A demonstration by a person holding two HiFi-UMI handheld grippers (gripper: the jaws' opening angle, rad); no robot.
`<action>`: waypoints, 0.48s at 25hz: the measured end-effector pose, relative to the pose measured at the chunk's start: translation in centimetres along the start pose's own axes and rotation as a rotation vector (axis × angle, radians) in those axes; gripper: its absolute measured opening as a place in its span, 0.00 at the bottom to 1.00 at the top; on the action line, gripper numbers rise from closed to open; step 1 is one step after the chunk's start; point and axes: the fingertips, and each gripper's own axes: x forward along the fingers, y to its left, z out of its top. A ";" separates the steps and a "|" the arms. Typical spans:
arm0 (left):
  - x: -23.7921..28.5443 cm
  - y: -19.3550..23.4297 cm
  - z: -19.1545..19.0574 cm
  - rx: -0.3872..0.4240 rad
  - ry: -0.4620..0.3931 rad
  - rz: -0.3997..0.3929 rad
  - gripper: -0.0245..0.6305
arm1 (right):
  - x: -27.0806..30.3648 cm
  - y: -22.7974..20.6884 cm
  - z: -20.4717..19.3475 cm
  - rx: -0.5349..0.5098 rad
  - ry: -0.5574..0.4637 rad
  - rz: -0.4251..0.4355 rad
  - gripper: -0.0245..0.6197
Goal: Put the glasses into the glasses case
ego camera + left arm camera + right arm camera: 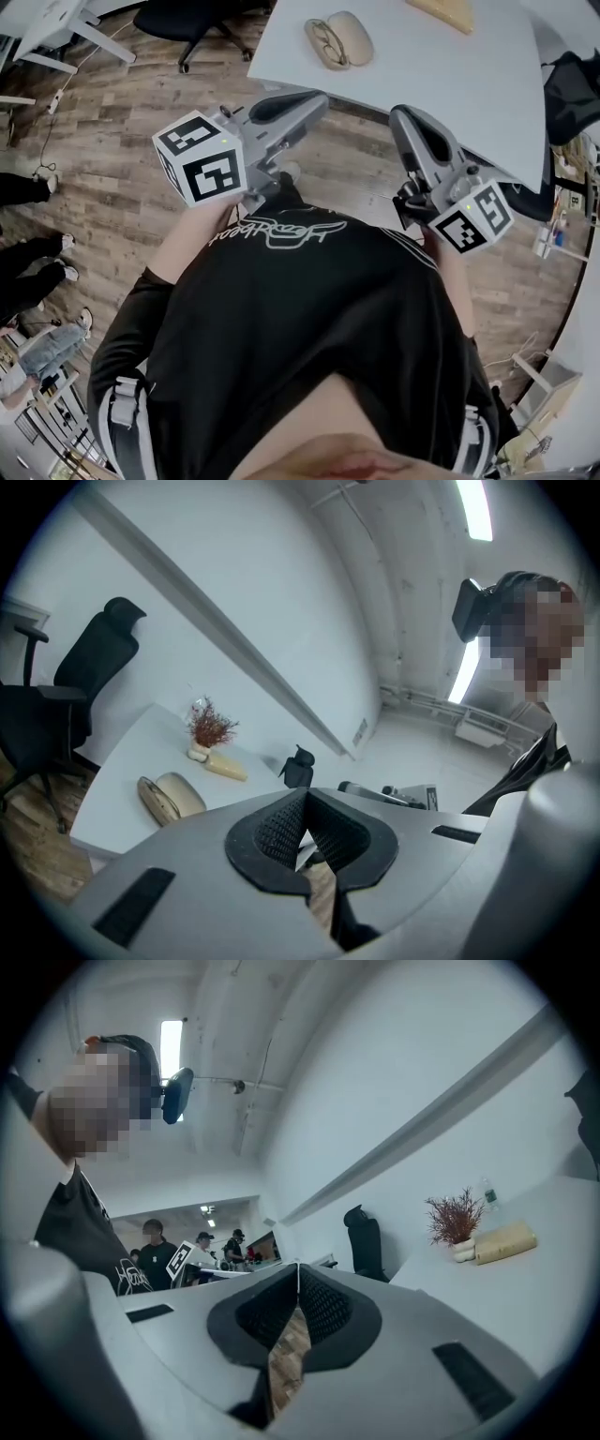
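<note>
An open beige glasses case (pixel 339 40) lies on the white table (pixel 450 84), far from me, with the glasses (pixel 324 43) resting in its left half. In the left gripper view the case (pixel 169 797) shows at the lower left. Both grippers are held close to my chest, short of the table's near edge. My left gripper (pixel 319 98) points toward the table, its jaws shut with nothing between them (pixel 302 795). My right gripper (pixel 401 114) is shut and empty too (pixel 298 1267). Neither touches the case.
A small vase of dried twigs (pixel 208 727), a yellowish block (pixel 225 767) and a black object (pixel 298 765) stand on the table. A black office chair (pixel 187 23) is beside the table's left end. People stand at the far left (pixel 28 272) on the wood floor.
</note>
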 end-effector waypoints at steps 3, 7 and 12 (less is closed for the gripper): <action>0.2 -3.5 -1.9 0.027 -0.012 0.005 0.05 | -3.6 1.6 -1.4 -0.024 0.049 0.010 0.06; 0.3 -7.6 -4.4 0.053 -0.007 0.014 0.05 | -7.8 3.2 -2.9 -0.040 0.080 0.016 0.06; -1.5 -11.2 -6.9 0.055 -0.002 0.020 0.05 | -10.8 6.3 -4.0 -0.002 0.077 0.049 0.06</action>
